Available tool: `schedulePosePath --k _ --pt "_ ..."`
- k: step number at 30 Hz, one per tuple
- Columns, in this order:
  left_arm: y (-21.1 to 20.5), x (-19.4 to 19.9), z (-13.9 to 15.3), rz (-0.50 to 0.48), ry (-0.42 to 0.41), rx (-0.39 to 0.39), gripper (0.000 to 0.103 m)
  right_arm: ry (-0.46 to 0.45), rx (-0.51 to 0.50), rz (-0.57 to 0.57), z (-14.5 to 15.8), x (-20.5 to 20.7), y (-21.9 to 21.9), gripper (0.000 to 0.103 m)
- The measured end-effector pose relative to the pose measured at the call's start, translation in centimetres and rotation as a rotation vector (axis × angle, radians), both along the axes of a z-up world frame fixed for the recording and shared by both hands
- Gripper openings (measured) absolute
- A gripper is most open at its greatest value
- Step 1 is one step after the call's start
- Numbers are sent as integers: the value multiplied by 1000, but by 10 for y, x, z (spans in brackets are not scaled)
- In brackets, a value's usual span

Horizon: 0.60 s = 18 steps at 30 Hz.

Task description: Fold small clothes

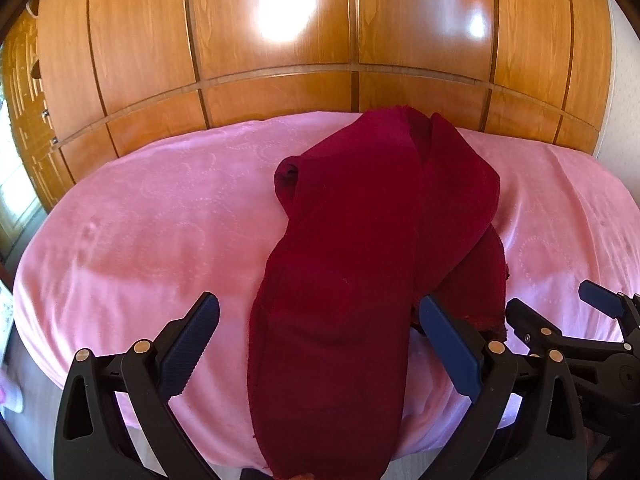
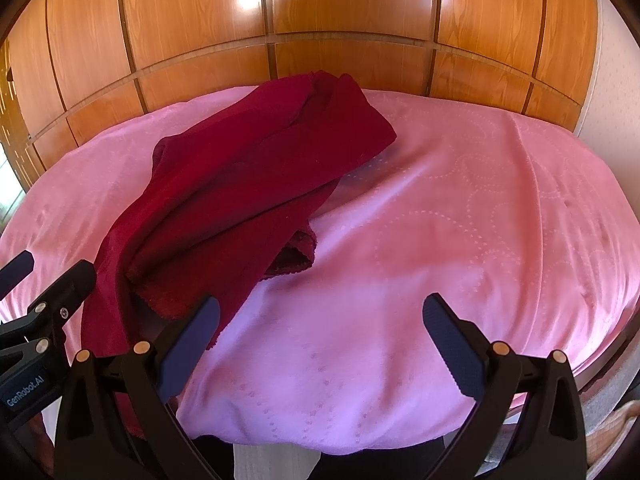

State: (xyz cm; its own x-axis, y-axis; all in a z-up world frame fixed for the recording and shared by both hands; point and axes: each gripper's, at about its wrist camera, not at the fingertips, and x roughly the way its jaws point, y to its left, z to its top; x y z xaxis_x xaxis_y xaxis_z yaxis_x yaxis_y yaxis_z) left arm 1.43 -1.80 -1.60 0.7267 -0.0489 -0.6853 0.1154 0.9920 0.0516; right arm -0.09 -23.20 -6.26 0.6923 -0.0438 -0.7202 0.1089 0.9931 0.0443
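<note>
A dark red garment [image 1: 352,248] lies in a long, loosely bunched strip on a pink bedcover [image 1: 140,220], running from the far side of the bed, near the wooden wardrobe doors [image 1: 280,40], to the near edge, where its end hangs over. In the left wrist view the strip fills the middle: one broad band comes straight toward the camera, and a second layer folds off to the right and tucks beneath it. It may be a scarf or a small pair of trousers; the folds hide its shape.

The left gripper [image 1: 320,324] has its fingers [image 1: 192,340] spread wide, one on each side of the near band of cloth, holding nothing. The right finger sits just beside the tucked-under layer, and whether it touches the cloth cannot be told.

The right gripper [image 2: 320,328] stands just to the right of the garment over bare bedcover, its fingers [image 2: 452,344] also wide apart and empty. Its left finger overlaps the garment's near edge in the picture. Each gripper shows at the edge of the other's view.
</note>
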Motion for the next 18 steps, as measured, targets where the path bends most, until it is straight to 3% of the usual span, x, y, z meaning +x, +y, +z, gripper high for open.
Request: schedulePosePath --k 11,17,18 --pt "-1 19 -18 -43 138 -35 99 18 65 -29 -9 13 -31 101" --pt "-4 25 -22 -44 152 4 99 59 93 -43 -18 20 -45 101" --pt "-5 25 -21 -57 144 9 94 67 105 -54 -19 21 -49 101"
